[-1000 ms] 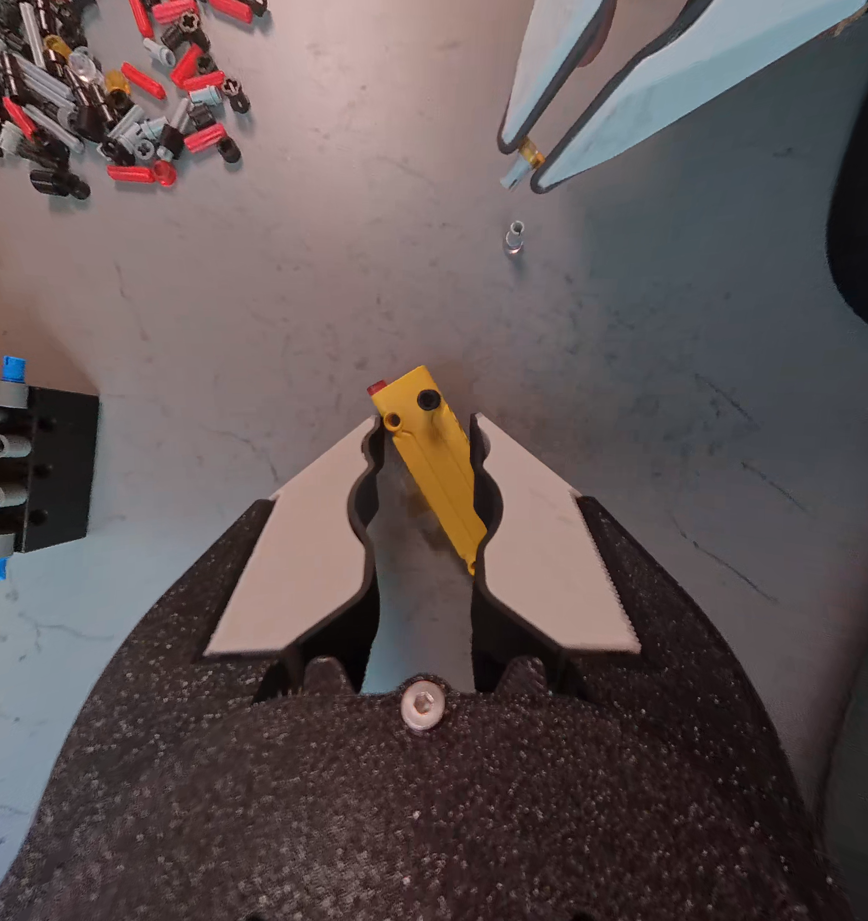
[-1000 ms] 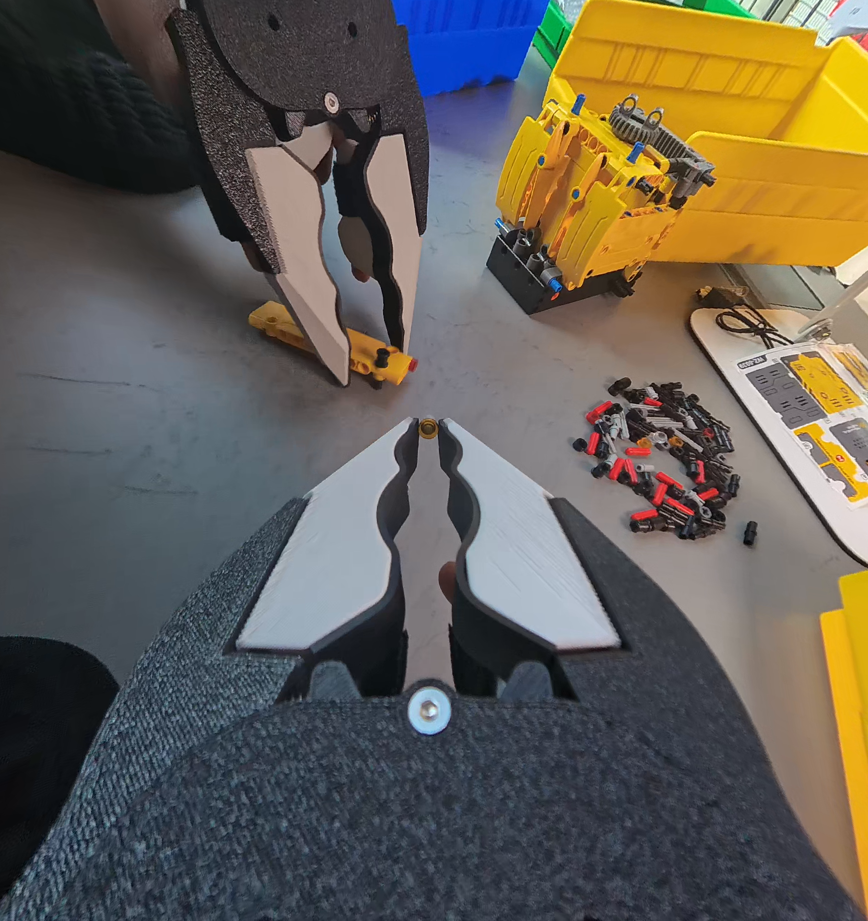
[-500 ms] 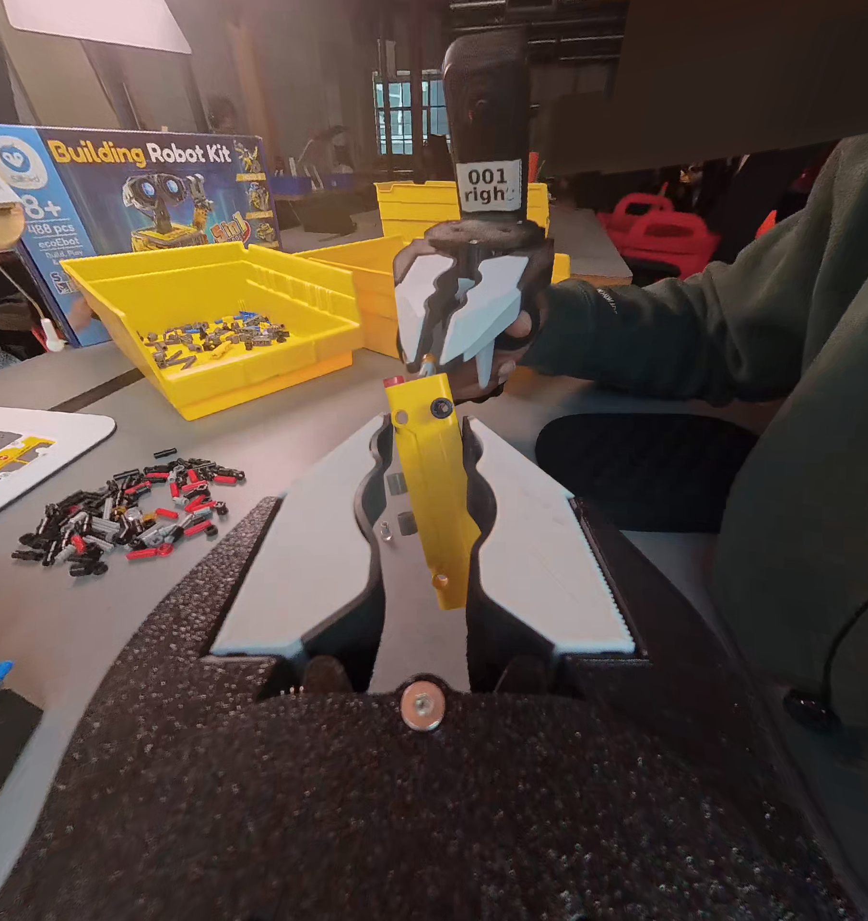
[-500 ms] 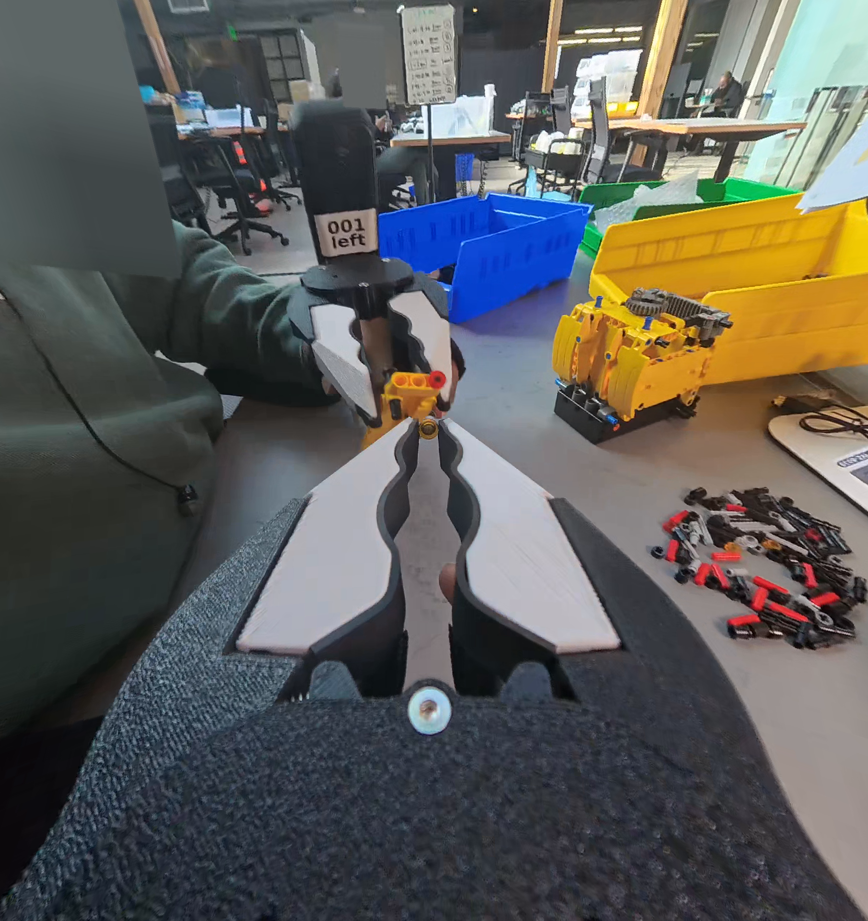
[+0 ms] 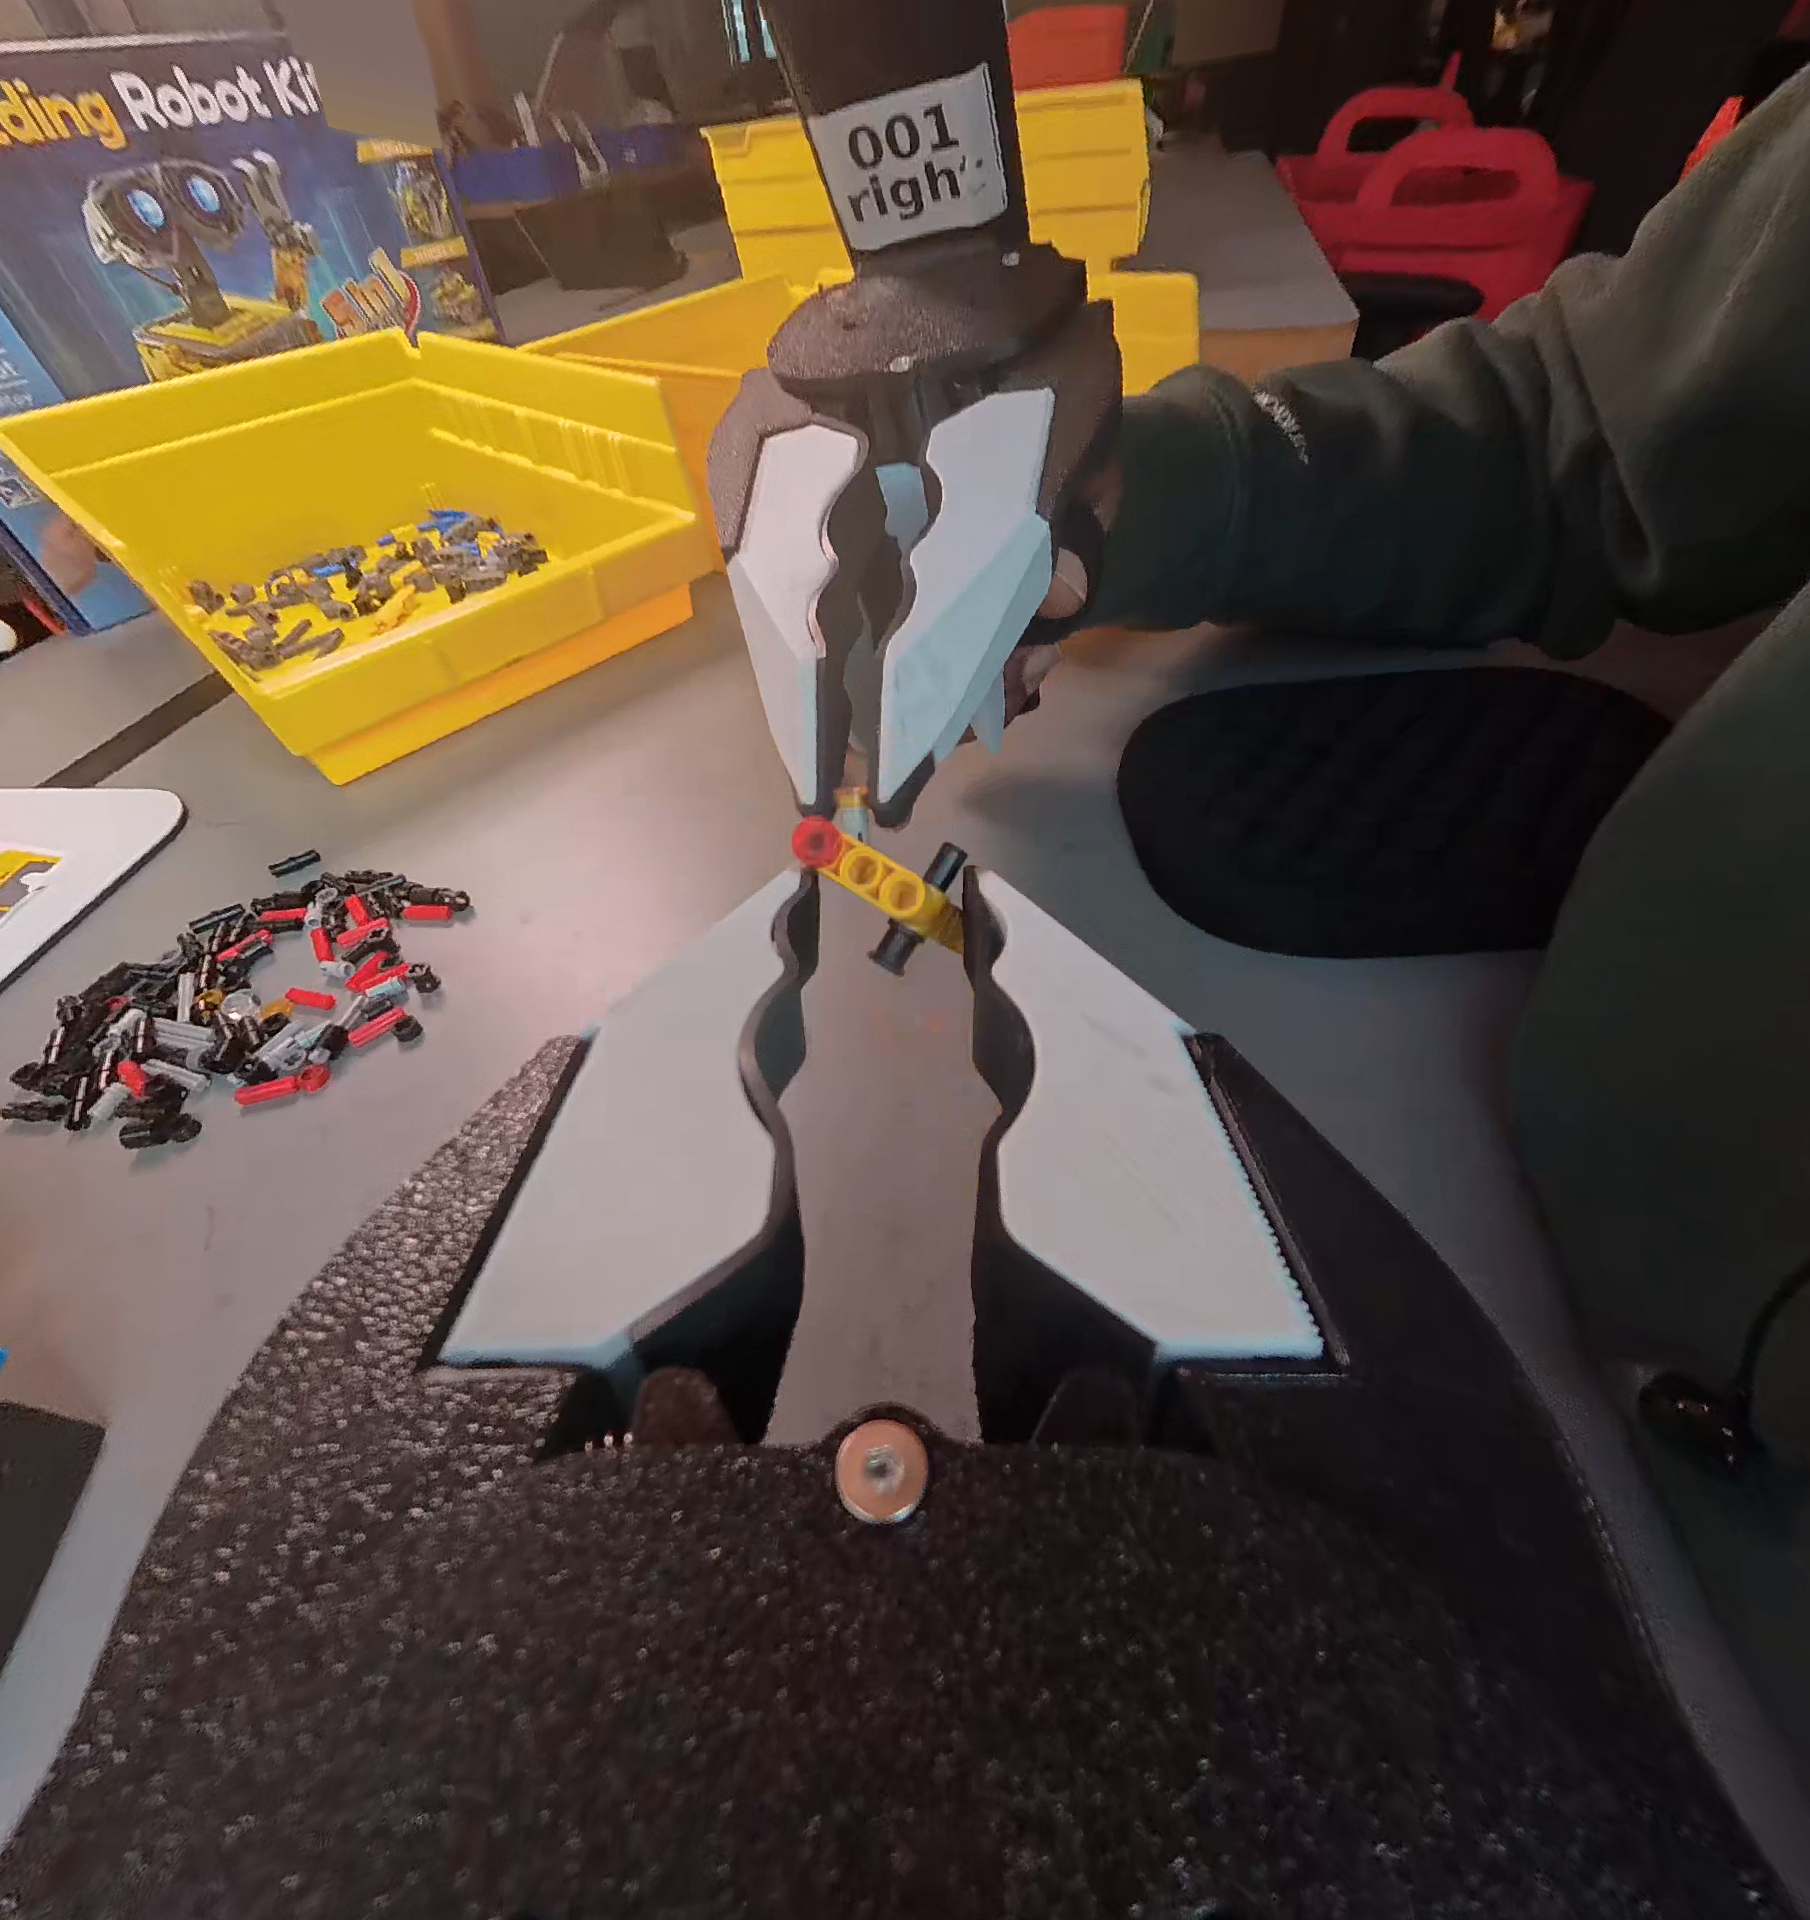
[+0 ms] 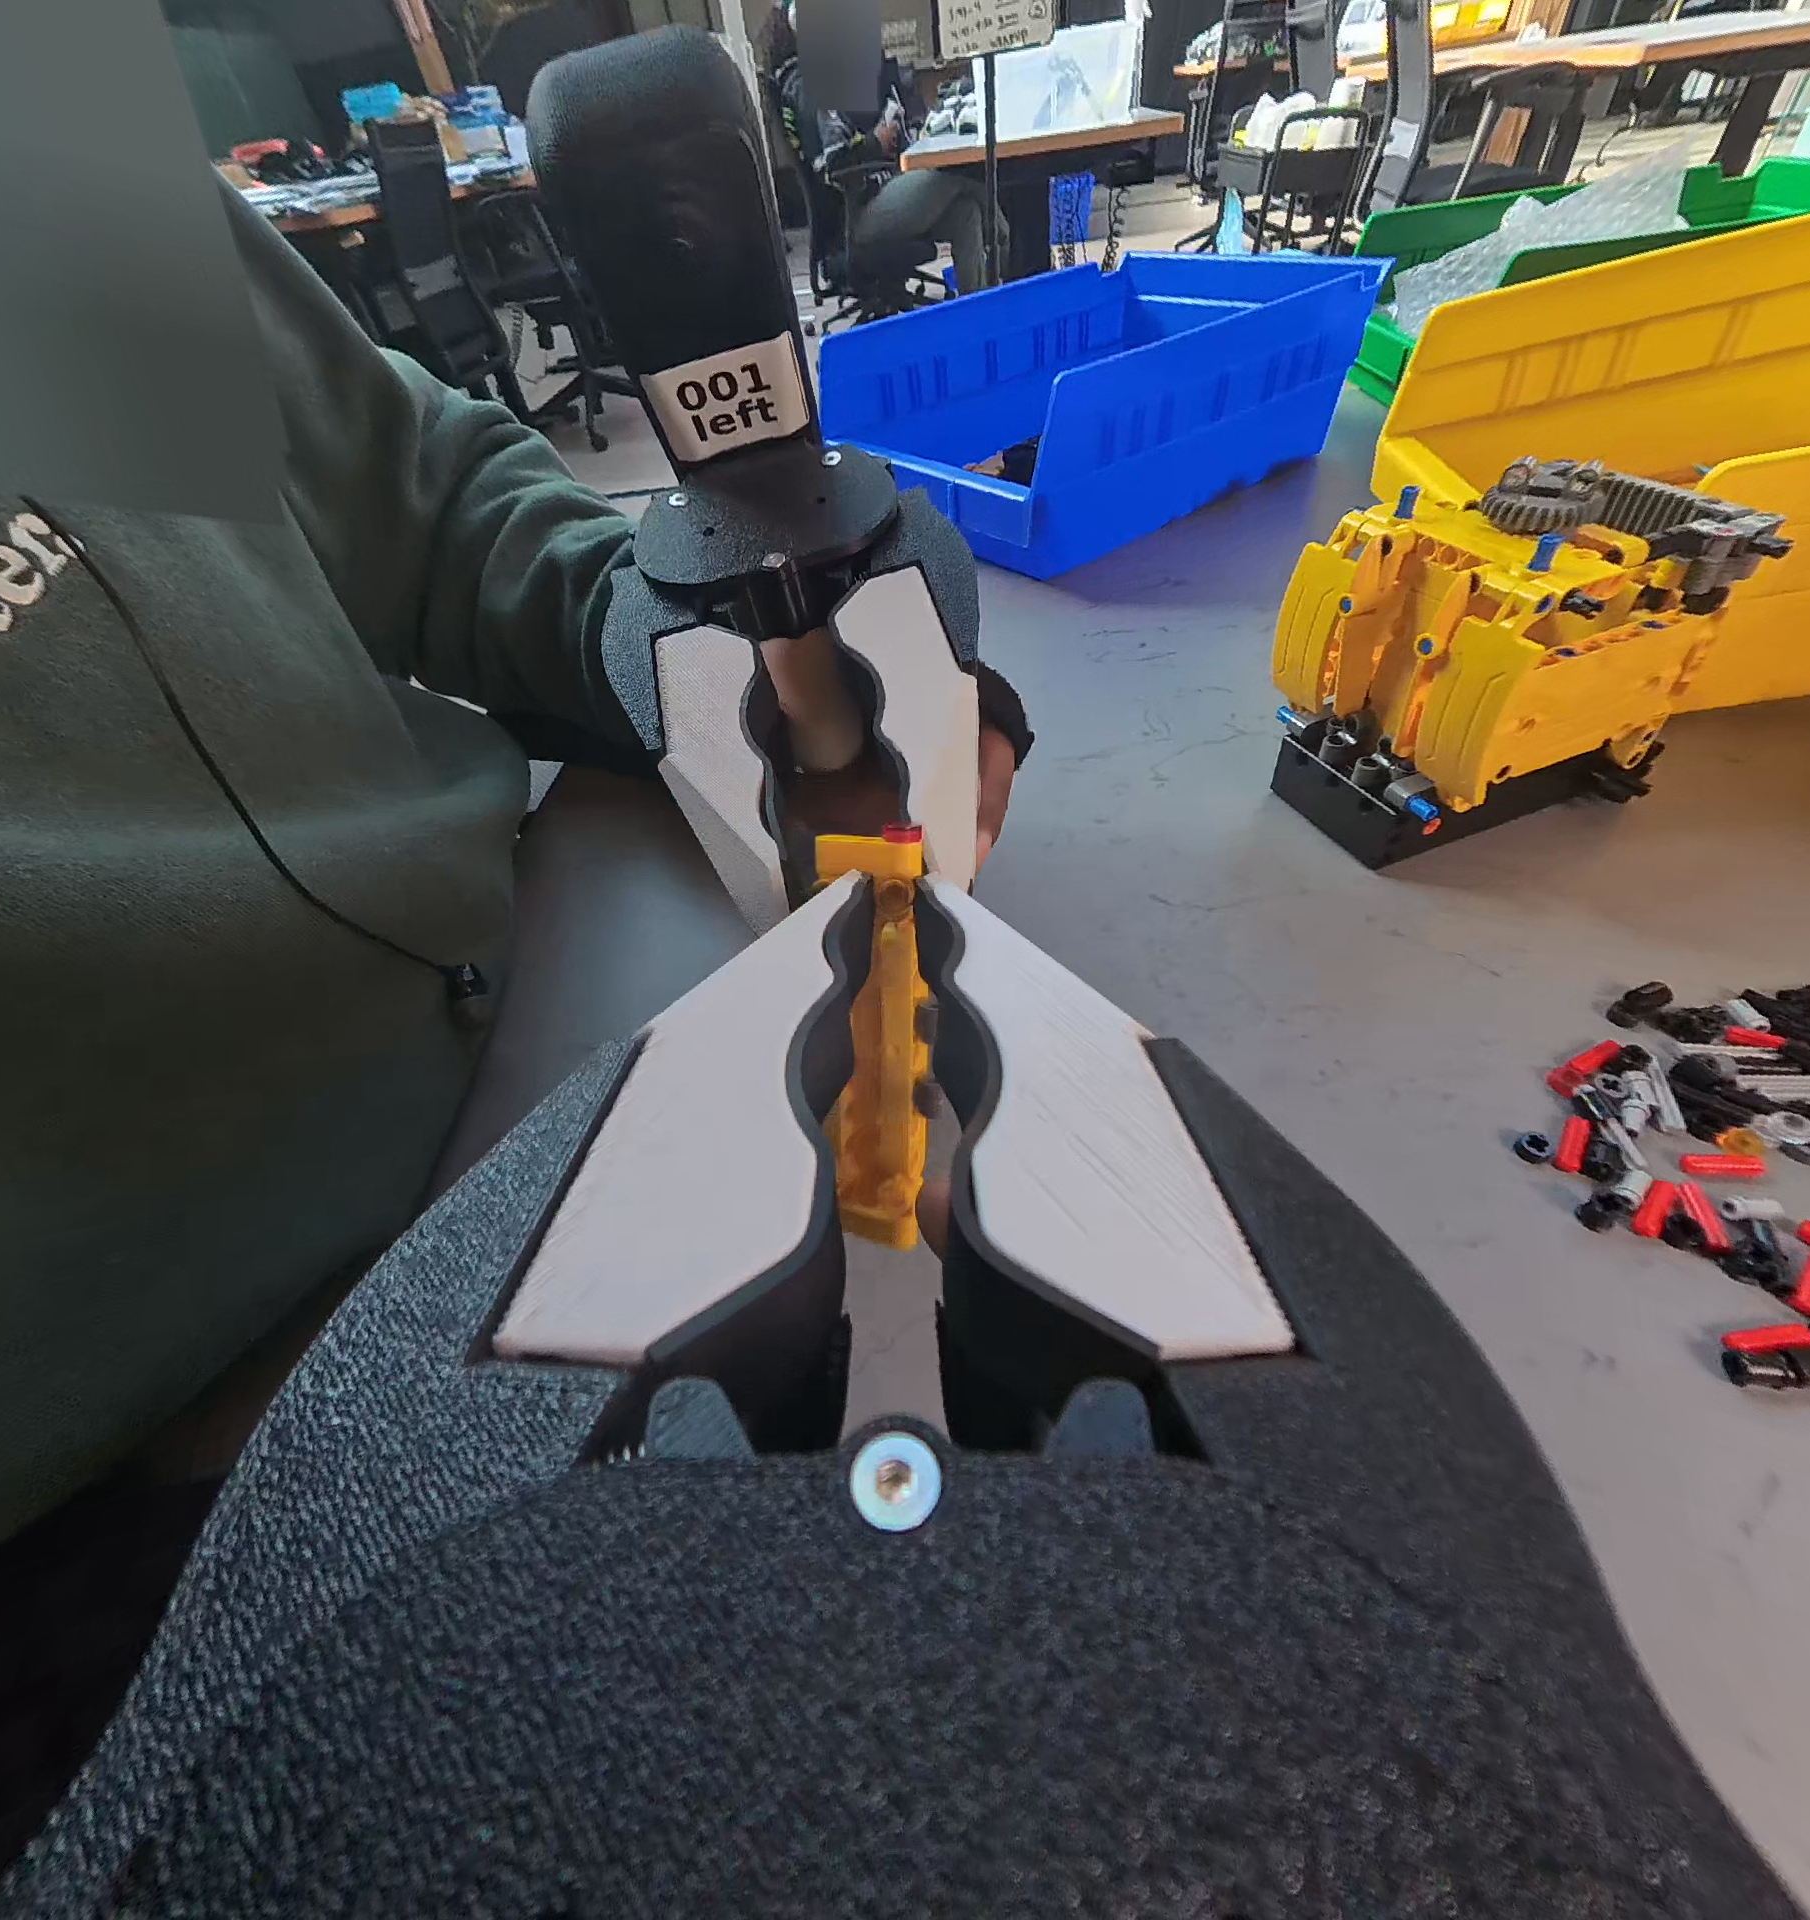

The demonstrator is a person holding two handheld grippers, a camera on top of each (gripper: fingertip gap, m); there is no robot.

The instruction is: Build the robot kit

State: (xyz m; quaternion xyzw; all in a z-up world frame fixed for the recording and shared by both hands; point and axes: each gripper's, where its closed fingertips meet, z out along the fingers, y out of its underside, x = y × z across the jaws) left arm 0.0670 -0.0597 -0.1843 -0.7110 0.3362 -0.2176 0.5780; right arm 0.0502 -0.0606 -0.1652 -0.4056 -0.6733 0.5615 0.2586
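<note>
A: Left wrist view first. What is the left gripper (image 5: 885,883) doing?

B: Its two tips pinch a yellow perforated beam (image 5: 885,894) that lies crosswise between them, held above the grey table (image 5: 589,831). A red pin (image 5: 814,840) sits in the beam's left end and a black pin (image 5: 916,909) goes through it near the right tip.

A: And the right gripper (image 5: 854,816)?

B: It comes down from above, its fingers nearly together on a small tan-and-grey pin (image 5: 852,818) that touches the beam just beside the red pin.

A: Around them?

B: A pile of black, red and grey pins (image 5: 226,1018) lies on the table to the left, a yellow bin (image 5: 340,707) with small parts behind it, and a blue kit box (image 5: 153,208) behind that. A green sleeve (image 5: 1452,478) reaches in from the right.

A: Right wrist view?

B: The right gripper (image 6: 888,883) has its tips close together at the beam's (image 6: 875,1122) upper end; the pin between them is barely visible here. The beam runs down the gap between the fingers. The left gripper (image 6: 859,873) faces it, clamped on the beam's top.

A: Elsewhere?

B: A yellow brick-built model (image 6: 1483,665) on a black base stands to the right, a blue bin (image 6: 1077,416) behind, and the pin pile (image 6: 1732,1153) near the right edge.
</note>
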